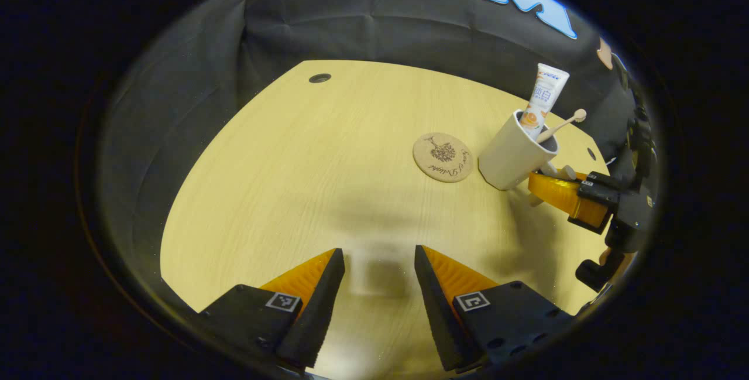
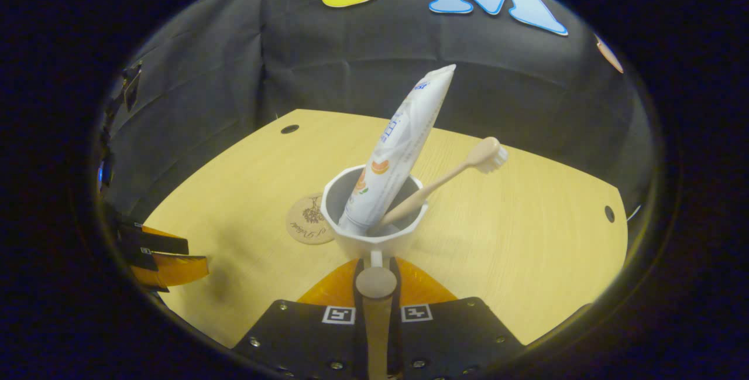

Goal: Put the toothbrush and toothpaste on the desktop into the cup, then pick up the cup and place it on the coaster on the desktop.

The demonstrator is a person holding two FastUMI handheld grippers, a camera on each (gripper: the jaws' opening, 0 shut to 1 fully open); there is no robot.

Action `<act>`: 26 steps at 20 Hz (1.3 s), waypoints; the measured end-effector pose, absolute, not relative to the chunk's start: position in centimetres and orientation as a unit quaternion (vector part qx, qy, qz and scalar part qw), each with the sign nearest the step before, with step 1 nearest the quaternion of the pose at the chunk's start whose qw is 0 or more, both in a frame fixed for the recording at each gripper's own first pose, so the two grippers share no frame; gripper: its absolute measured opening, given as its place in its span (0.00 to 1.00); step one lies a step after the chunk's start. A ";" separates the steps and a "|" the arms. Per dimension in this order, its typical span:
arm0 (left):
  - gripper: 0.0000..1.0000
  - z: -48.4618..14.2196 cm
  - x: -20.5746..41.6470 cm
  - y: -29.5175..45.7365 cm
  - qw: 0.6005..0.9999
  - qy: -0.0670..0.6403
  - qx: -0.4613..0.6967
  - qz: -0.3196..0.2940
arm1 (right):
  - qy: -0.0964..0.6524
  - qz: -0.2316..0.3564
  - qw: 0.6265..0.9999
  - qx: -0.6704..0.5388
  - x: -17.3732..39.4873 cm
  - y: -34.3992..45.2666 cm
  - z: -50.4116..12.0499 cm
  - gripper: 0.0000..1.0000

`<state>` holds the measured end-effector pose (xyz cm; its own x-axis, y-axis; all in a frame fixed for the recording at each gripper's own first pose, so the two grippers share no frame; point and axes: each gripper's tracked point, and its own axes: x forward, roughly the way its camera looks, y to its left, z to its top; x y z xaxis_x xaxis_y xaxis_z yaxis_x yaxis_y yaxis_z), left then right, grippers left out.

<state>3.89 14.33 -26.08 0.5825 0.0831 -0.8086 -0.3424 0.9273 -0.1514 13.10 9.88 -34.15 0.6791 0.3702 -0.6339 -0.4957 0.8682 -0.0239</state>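
Note:
A white cup [image 1: 512, 157] holds a white toothpaste tube [image 1: 548, 96] and a beige toothbrush [image 1: 563, 124], both leaning out over its rim. The cup is just right of the round cork coaster [image 1: 443, 157], apart from it and tilted; whether its base touches the table is unclear. My right gripper [image 2: 376, 269] is shut on the cup's handle [image 2: 376, 281], with the cup [image 2: 374, 228], toothpaste [image 2: 401, 146] and toothbrush [image 2: 453, 175] straight ahead and the coaster [image 2: 305, 221] to the left behind it. My left gripper [image 1: 379, 263] stands open over bare table, well short of the coaster.
The light wooden table [image 1: 304, 181] has a cable hole [image 1: 319, 78] at the far left and another [image 2: 609, 214] near the right edge. Black cloth walls close behind it. The left gripper [image 2: 169, 263] appears at the left of the right gripper view.

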 end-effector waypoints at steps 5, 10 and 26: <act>0.81 -26.2 3.7 14.5 0.877 0.442 -0.145 0.120 | 0.285 0.223 0.927 -0.096 13.6 10.3 -33.6 0.10; 0.81 -26.4 3.1 14.0 0.874 0.446 -0.151 0.123 | 0.268 0.217 0.935 -0.079 13.6 11.2 -33.4 0.04; 0.81 -26.4 3.1 13.6 0.886 0.417 -0.162 0.121 | 0.124 0.180 0.975 -0.040 14.8 13.0 -30.2 0.04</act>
<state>3.09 13.61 -26.43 0.6229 0.0801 -0.7782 -0.3502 0.9181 -0.1858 14.83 13.04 -30.15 0.9047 0.3402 -0.2566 -0.3599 0.9324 -0.0325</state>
